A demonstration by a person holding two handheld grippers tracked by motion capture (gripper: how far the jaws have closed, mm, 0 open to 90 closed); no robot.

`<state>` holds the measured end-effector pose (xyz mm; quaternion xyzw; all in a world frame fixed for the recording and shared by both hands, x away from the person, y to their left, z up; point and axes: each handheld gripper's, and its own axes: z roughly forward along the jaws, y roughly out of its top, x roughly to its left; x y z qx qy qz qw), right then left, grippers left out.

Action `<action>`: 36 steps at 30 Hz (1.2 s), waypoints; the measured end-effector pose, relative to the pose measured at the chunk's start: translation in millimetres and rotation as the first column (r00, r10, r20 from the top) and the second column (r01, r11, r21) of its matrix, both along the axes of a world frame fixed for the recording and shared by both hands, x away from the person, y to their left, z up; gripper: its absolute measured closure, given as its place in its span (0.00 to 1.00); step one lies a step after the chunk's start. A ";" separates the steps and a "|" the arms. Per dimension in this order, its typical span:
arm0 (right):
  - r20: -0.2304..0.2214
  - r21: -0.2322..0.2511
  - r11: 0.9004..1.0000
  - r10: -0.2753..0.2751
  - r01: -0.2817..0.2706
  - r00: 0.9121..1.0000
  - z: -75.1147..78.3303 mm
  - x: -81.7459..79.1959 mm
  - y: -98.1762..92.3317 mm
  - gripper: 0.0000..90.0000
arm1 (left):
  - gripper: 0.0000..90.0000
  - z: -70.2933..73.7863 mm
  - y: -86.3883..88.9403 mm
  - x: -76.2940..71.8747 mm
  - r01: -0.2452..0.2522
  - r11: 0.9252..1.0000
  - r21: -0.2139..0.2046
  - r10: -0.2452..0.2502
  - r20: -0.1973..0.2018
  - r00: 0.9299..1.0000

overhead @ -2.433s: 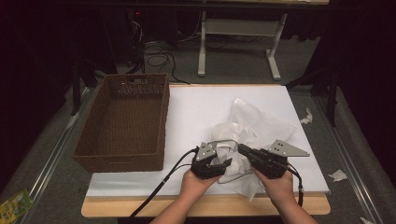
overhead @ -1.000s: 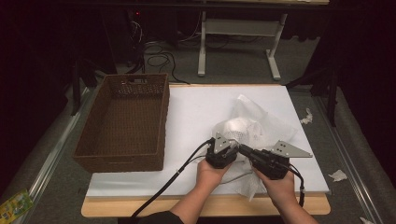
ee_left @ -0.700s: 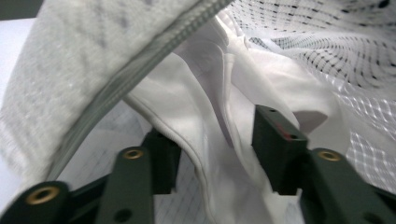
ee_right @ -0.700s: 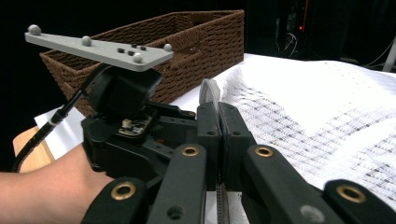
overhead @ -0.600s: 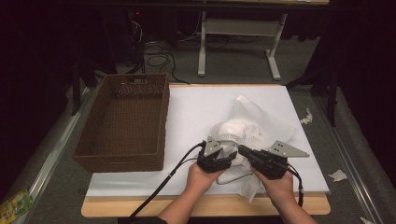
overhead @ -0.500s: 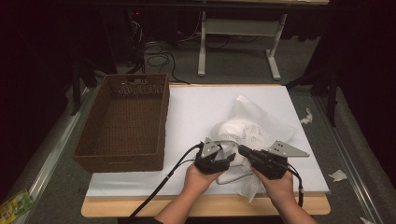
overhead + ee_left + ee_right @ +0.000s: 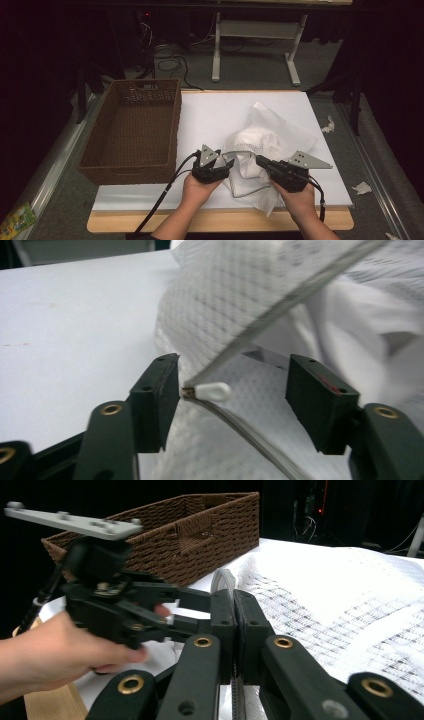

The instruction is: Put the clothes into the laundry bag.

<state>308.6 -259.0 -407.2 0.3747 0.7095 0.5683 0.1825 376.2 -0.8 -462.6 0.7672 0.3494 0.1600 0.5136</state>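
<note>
From above: white mesh laundry bag [image 7: 265, 145] heaped on the white table [image 7: 210, 115], right of the wicker basket [image 7: 132, 130], both grippers at its near edge. Through the left gripper [image 7: 232, 390] view: jaws just spread apart, zipper pull [image 7: 212, 390] loose between them, ungripped. Through the right gripper [image 7: 233, 615] view: jaws clamped on the zipper tape [image 7: 223, 580], apparently to anchor the bag.

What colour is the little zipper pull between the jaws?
White; the zipper pull on the mesh laundry bag shows best in the left gripper view.
</note>
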 end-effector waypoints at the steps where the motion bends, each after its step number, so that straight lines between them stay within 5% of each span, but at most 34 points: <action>1: 0.001 0.000 1.000 0.002 -0.002 1.000 -0.1 0.1 0.2 0.99 | 0.42 -1.4 -3.7 3.6 -0.003 1.000 0.016 0.003 -0.006 1.000; 5: -0.001 -0.004 1.000 0.006 -0.006 1.000 -1.0 0.4 -0.2 0.99 | 0.66 -4.9 -10.7 15.6 -0.006 1.000 0.016 0.007 -0.066 0.998; 9: -0.013 -0.008 1.000 0.003 -0.003 1.000 -2.6 -0.1 -2.1 0.98 | 0.94 1.4 -2.2 8.6 0.001 0.998 0.060 0.001 -0.023 1.000; 14: -0.022 -0.019 1.000 0.004 -0.005 1.000 -6.2 0.4 -3.5 0.98 | 0.99 16.3 28.1 -12.8 0.021 0.995 0.095 -0.021 0.004 1.000; 18: -0.037 -0.032 0.999 0.006 -0.007 0.999 -8.2 -2.1 0.1 0.98 | 0.99 13.7 36.6 -25.7 0.041 0.995 0.095 -0.042 0.001 0.999; 26: -0.050 -0.015 1.000 0.014 -0.015 0.999 -6.3 -13.6 0.6 0.82 | 0.99 6.4 39.9 -25.7 0.028 0.997 0.072 -0.027 -0.015 1.000; 30: -0.056 0.013 0.998 -0.067 0.068 0.996 -4.1 -14.9 -14.9 0.73 | 0.99 4.2 42.0 -22.7 0.021 0.998 0.058 -0.019 -0.027 0.999; 33: -0.070 -0.015 0.981 -0.192 0.192 0.979 -5.2 -14.0 -31.4 0.63 | 0.99 2.0 43.3 -20.8 0.019 0.998 0.054 -0.017 -0.037 0.999; 36: -0.092 -0.056 0.953 -0.301 0.297 0.949 -8.2 -13.3 -47.1 0.50 | 0.99 0.3 43.1 -19.7 0.015 0.998 0.056 -0.013 -0.035 0.999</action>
